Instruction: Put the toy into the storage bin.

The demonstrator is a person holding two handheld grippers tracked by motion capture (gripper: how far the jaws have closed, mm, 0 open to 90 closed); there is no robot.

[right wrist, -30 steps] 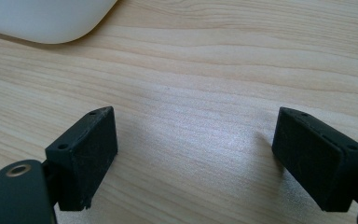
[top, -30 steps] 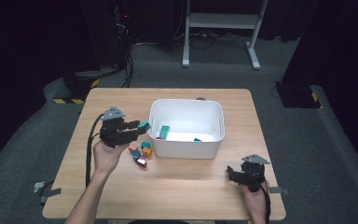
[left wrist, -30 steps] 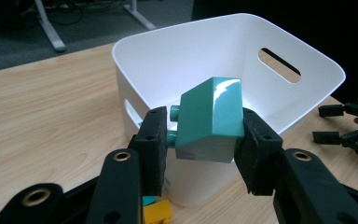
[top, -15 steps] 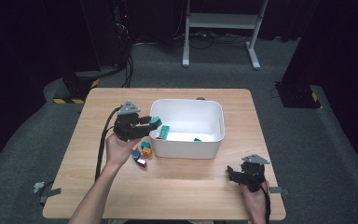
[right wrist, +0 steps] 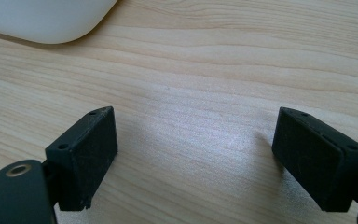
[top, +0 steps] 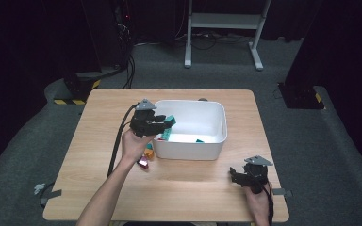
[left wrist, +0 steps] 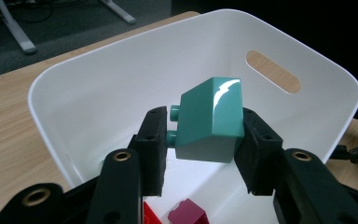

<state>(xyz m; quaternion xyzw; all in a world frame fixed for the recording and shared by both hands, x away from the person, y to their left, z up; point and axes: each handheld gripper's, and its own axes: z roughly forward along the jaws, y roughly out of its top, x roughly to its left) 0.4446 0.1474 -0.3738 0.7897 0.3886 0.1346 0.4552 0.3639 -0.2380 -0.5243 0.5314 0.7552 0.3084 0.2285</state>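
Observation:
A teal sloped brick [left wrist: 209, 119] is clamped between the pads of my left gripper [left wrist: 200, 144], which is shut on it and hangs over the left end of the white bin [left wrist: 135, 60]. In the high view that gripper [top: 166, 123] reaches over the rim of the bin [top: 219, 134] with the teal brick [top: 169, 120] at its tip. Inside the bin lie a red brick [left wrist: 150, 217] and a magenta brick [left wrist: 189, 212]. My right gripper [right wrist: 196, 154] stands open just above bare wood near the front right of the table [top: 188, 183]; the same right gripper [top: 239, 175] rests low in the high view.
A few loose bricks [top: 146, 157] lie on the table just left of the bin's front corner. More teal bricks [top: 167, 134] sit inside the bin. A cable [top: 118, 141] trails from my left gripper across the table. Dark floor and a desk frame [top: 221, 33] lie beyond.
My left gripper has carried the teal brick to the right, from the table beside the bin to over the bin's left rim. The right gripper has stayed where it was.

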